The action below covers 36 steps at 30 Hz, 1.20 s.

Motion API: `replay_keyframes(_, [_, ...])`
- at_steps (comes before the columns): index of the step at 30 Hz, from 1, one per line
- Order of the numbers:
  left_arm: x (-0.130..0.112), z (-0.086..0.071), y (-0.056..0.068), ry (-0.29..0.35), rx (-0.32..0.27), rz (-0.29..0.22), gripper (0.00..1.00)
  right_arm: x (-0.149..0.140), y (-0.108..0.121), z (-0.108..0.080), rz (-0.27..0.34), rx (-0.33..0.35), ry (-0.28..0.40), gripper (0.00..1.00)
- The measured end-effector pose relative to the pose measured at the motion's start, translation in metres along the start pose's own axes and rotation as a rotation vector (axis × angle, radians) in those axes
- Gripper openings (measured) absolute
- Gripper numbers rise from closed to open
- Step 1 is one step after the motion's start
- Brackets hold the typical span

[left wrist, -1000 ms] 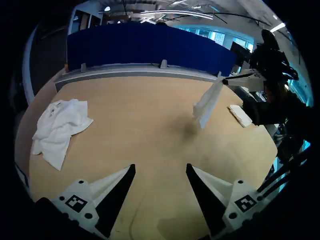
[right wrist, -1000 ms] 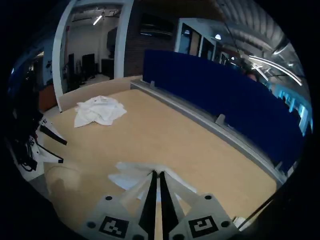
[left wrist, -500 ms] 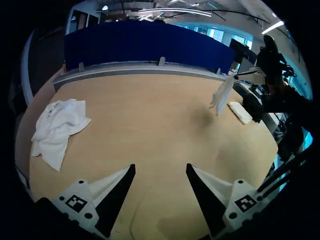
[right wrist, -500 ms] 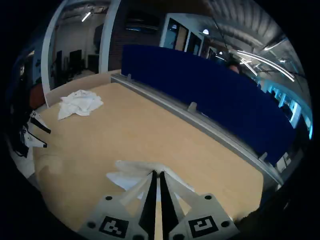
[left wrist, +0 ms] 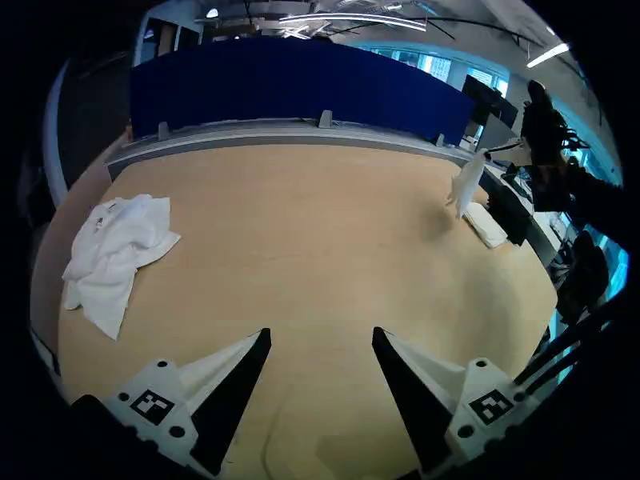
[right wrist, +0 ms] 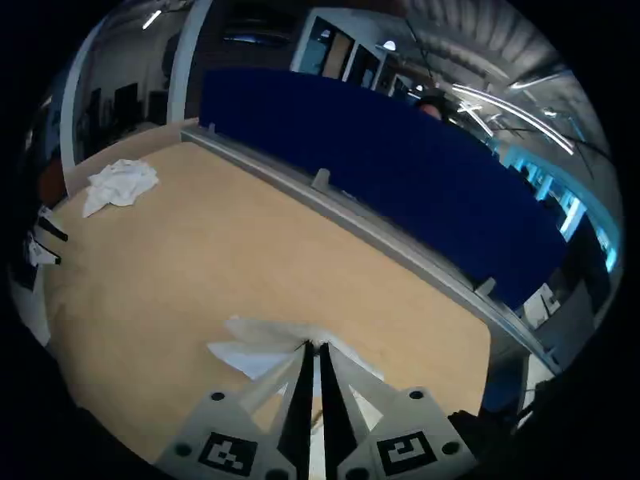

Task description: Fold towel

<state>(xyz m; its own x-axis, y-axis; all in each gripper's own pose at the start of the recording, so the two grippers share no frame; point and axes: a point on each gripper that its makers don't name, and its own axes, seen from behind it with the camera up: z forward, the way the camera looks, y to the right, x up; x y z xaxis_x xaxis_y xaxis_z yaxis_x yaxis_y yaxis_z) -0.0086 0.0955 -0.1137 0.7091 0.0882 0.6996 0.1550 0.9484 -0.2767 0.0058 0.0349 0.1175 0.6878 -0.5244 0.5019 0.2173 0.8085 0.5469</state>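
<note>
pinching a white towel (right wrist: 254,346) between its closed fingers, the right gripper (right wrist: 314,349) holds the cloth up off the wooden table (right wrist: 200,256), fabric bunched at the tips. from the left gripper view that cloth hangs down near the table's far right edge, close by a folded towel (left wrist: 486,225) lying flat there. the left gripper (left wrist: 320,340) hovers low over the table, fingers wide apart, nothing between them. a crumpled towel heap (left wrist: 116,252) sits well off to its left. a blue partition (left wrist: 296,84) runs along the back edge.
</note>
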Motion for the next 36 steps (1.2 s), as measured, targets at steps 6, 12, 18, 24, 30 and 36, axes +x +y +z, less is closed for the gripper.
replay_keyframes(6, [-0.001, 0.002, 0.004, -0.009, 0.005, -0.001, 0.94, -0.008, 0.041, 0.001, 0.025, -0.047, -0.009, 0.05])
replay_keyframes(12, [0.001, 0.004, 0.008, -0.011, 0.014, 0.000, 0.94, -0.014, 0.077, 0.004, 0.049, -0.081, -0.020, 0.05])
replay_keyframes(18, [0.001, 0.006, 0.011, -0.016, 0.022, -0.015, 0.94, -0.024, 0.104, 0.010, 0.048, -0.096, -0.049, 0.05])
replay_keyframes(24, [0.001, 0.008, 0.013, -0.019, 0.034, -0.015, 0.94, -0.025, 0.114, 0.017, 0.060, -0.091, -0.050, 0.05])
replay_keyframes(30, [0.004, 0.009, 0.018, -0.021, 0.036, -0.011, 0.94, -0.024, 0.115, 0.020, 0.060, -0.080, -0.046, 0.05])
replay_keyframes(36, [0.006, 0.012, 0.022, -0.022, 0.031, -0.009, 0.94, -0.036, 0.112, 0.015, 0.061, -0.067, -0.059, 0.05])
